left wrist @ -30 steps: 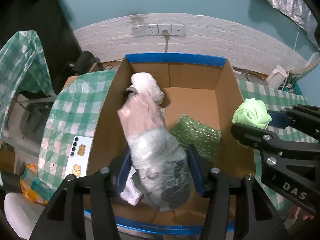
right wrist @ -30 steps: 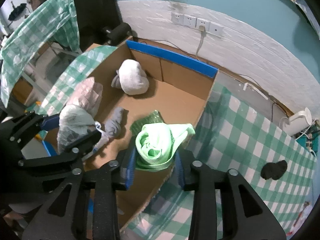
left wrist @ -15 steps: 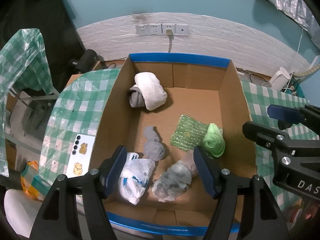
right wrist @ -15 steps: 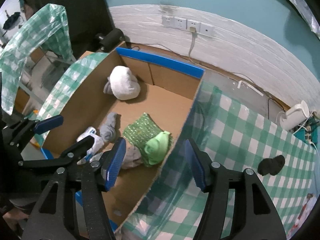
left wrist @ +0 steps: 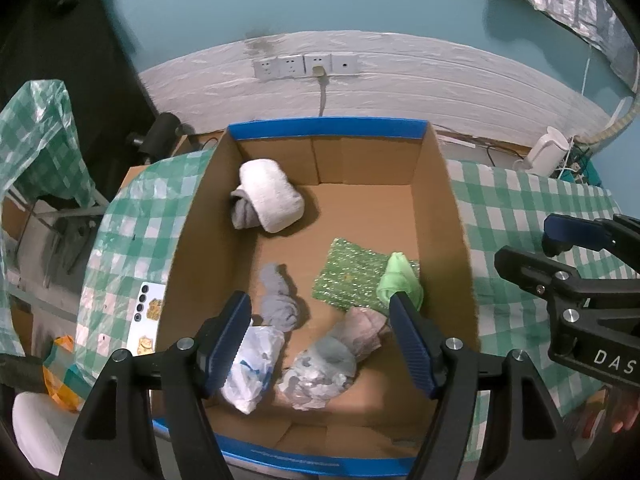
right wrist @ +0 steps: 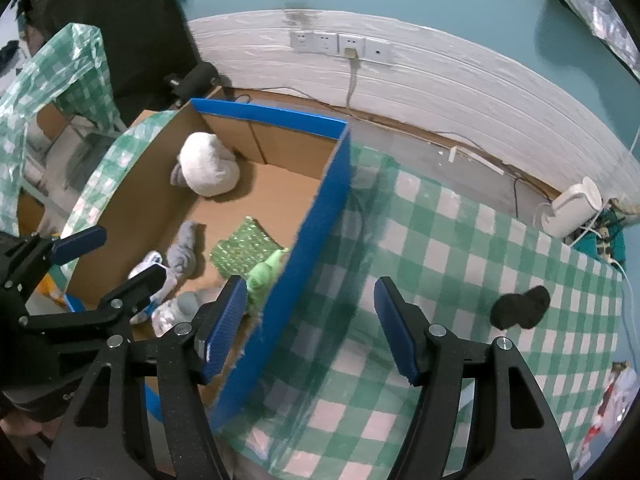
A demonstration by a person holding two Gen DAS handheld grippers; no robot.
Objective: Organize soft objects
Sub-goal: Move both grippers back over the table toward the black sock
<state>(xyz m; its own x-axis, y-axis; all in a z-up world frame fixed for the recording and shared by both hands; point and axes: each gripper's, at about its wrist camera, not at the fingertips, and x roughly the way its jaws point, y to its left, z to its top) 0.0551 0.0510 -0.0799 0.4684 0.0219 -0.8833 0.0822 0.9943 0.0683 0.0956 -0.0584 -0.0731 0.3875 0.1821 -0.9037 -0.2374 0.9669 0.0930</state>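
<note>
Soft objects lie scattered on the floor of the cardboard box (left wrist: 440,216), which stands on a table with a green-checked cloth (right wrist: 460,264). A white rolled towel (left wrist: 272,196) sits near the far left corner with a grey piece tucked against it; a grey sock (left wrist: 278,300) lies mid-floor; a glittery green pouch (left wrist: 352,276) lies toward the right wall with a light green cloth (left wrist: 400,280) resting on its right edge. Nearer the front lie a white plastic bag (left wrist: 252,364) and a plastic-wrapped bundle (left wrist: 332,356) of grey and pinkish fabric. The left gripper (left wrist: 320,336) hangs over the box's near end, its jaws having just been opening; they stand wide apart and grip nothing, the bag and bundle lying below on the floor. The right gripper (right wrist: 308,320) straddles the box's blue-edged right wall, its jaws also just opened and empty, one finger over the box interior and the other over the cloth. A black soft item (right wrist: 520,308) lies alone on the tablecloth, well apart from the box.
</note>
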